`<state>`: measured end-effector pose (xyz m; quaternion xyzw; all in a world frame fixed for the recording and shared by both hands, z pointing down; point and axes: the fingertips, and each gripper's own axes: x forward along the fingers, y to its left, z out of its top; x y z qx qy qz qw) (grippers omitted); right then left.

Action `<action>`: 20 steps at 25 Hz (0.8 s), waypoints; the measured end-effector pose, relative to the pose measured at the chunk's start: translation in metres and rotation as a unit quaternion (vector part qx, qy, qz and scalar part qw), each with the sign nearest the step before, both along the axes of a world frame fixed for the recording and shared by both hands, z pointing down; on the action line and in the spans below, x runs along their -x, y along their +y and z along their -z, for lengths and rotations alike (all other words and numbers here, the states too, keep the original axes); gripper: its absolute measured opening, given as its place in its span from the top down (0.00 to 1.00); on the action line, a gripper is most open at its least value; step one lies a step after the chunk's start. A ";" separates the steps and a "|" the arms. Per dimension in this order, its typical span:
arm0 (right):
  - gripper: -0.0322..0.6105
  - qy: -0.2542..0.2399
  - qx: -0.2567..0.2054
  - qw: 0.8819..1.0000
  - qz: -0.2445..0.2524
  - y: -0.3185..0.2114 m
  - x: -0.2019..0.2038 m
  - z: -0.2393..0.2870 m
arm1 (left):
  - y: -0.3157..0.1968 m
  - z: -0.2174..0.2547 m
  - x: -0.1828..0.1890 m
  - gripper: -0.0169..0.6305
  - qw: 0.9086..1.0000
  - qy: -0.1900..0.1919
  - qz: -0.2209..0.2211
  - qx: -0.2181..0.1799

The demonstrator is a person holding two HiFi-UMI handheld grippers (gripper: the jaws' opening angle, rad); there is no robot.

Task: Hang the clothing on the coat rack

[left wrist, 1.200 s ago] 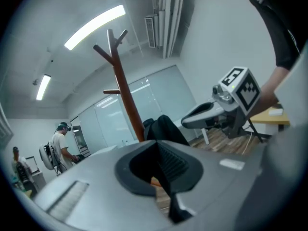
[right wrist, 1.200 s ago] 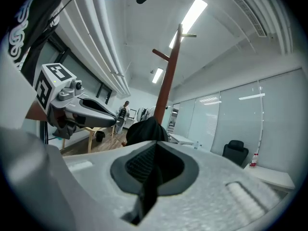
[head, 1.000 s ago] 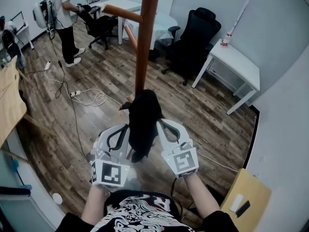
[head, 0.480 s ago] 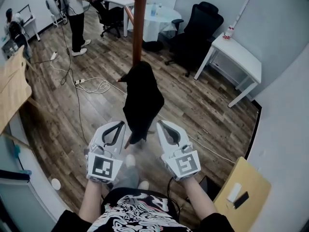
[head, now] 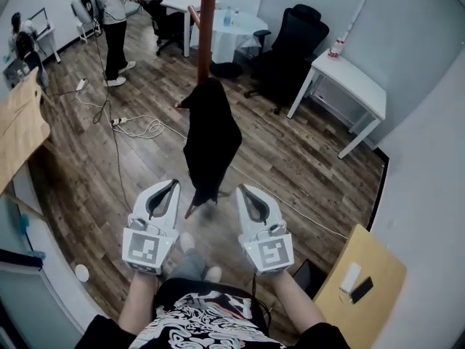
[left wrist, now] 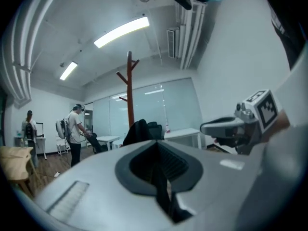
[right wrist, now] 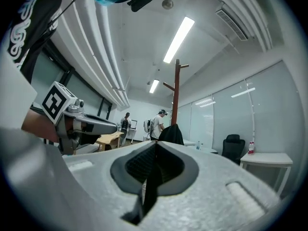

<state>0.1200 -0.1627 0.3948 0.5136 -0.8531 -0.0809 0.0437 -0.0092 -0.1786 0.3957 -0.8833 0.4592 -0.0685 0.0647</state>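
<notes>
Black coat (head: pixel 211 140) hangs on the rack (head: pixel 206 20); left tongs (head: pixel 171 186) and right tongs (head: pixel 243 190), pressed together (empty), have drawn back from the rack, so hanging looks done.

The black garment (head: pixel 211 140) hung limp on the coat rack (head: pixel 207 27) ahead of me, bunched at its top against the reddish-brown wooden pole and tapering to a point just above the floor. The rack stood upright, with short pegs angling upward near its top.
</notes>
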 end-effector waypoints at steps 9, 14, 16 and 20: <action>0.95 0.007 0.027 1.000 -0.004 0.011 0.011 -0.008 | 0.012 -0.005 -0.005 0.99 1.000 -0.022 -0.014 -0.011; 0.95 -0.002 0.040 0.999 -0.010 0.007 0.014 -0.014 | 0.005 0.002 0.001 0.99 1.000 0.015 0.012 0.017; 0.95 -0.001 0.042 0.999 -0.012 0.005 0.017 -0.013 | 0.000 0.001 0.005 0.99 1.000 -0.004 0.000 0.000; 0.95 0.002 0.045 0.999 -0.011 0.001 0.026 -0.015 | -0.003 -0.005 0.014 0.99 1.000 -0.011 -0.005 0.001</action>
